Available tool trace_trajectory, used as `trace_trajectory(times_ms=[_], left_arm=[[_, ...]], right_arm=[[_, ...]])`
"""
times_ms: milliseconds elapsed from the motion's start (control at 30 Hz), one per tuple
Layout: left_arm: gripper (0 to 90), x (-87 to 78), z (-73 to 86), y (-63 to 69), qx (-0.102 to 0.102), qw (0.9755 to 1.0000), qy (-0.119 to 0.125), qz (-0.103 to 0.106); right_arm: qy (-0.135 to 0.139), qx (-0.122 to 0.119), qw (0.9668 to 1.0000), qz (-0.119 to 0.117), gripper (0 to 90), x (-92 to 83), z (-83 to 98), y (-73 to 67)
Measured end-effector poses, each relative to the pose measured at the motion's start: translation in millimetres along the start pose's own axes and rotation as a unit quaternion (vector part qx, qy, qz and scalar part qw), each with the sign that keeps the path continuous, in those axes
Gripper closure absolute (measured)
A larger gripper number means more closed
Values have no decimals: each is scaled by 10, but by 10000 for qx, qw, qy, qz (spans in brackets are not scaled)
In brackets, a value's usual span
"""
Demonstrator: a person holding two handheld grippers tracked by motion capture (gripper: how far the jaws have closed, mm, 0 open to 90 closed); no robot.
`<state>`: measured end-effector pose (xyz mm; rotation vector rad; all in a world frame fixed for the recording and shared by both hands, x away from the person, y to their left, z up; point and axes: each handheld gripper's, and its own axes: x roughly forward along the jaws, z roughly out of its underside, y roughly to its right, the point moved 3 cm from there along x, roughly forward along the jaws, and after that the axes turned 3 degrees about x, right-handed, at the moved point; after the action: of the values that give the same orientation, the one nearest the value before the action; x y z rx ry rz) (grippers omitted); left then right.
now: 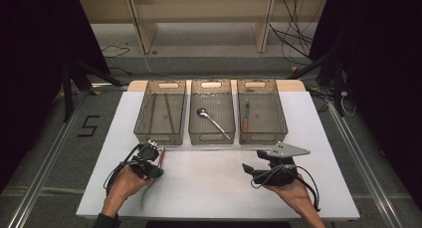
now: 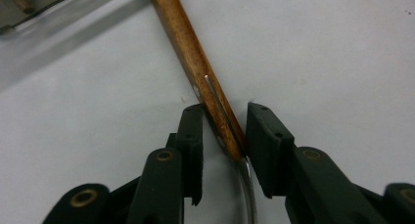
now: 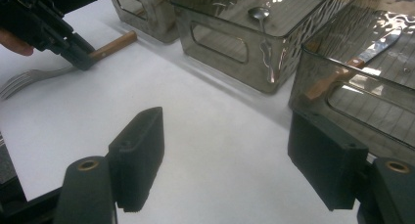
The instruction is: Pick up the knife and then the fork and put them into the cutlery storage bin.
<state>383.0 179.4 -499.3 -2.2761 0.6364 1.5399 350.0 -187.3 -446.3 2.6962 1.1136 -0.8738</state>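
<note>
A fork with a wooden handle [image 2: 188, 45] lies on the white table, its handle [image 1: 161, 157] just in front of the left tray and its metal tines [image 3: 19, 79] toward the person. My left gripper [image 2: 224, 131] is lowered over it, a jaw on either side of the handle's lower end where the metal neck begins. The handle lies slanted in the narrow gap and I see no firm press. In the high view the left gripper [image 1: 157, 171] is at the near left. My right gripper [image 3: 225, 150] hovers open and empty at the near right [image 1: 250, 173].
Three smoky plastic trays stand in a row across the table. The left tray [image 1: 159, 138] holds thin brown sticks, the middle tray [image 1: 211, 138] a metal spoon [image 1: 211, 119], the right tray [image 1: 263, 137] a wooden-handled knife [image 3: 359, 57]. Cables lie on the floor beyond.
</note>
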Motion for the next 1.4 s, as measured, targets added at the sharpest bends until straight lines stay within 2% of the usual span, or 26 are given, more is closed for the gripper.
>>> trace_trajectory(times_ms=[367,500,767,933,1100,1300,1400], left_arm=[[774,-10,-1,19,228,9997,-16,-3],[802,-29,2,10,282,9996,93,-29],[806,-46,13,22,502,9986,124,52],[806,-94,11,48,581,9979,171,228],[806,-163,-9,122,716,9962,256,423],[806,-269,-49,278,962,9919,330,766],[806,-327,-75,360,1084,9892,435,886]], right_arm=[[16,6,10000,-13,305,3,3,6],[22,-5,10000,-22,305,5,3,2],[44,-8,10000,-33,308,-2,-4,-4],[67,-26,10000,-68,308,2,-9,-22],[83,-91,9998,-177,308,13,-25,-77],[177,-294,9990,-291,308,30,-42,-188],[255,-551,9978,-283,308,28,-51,-272]])
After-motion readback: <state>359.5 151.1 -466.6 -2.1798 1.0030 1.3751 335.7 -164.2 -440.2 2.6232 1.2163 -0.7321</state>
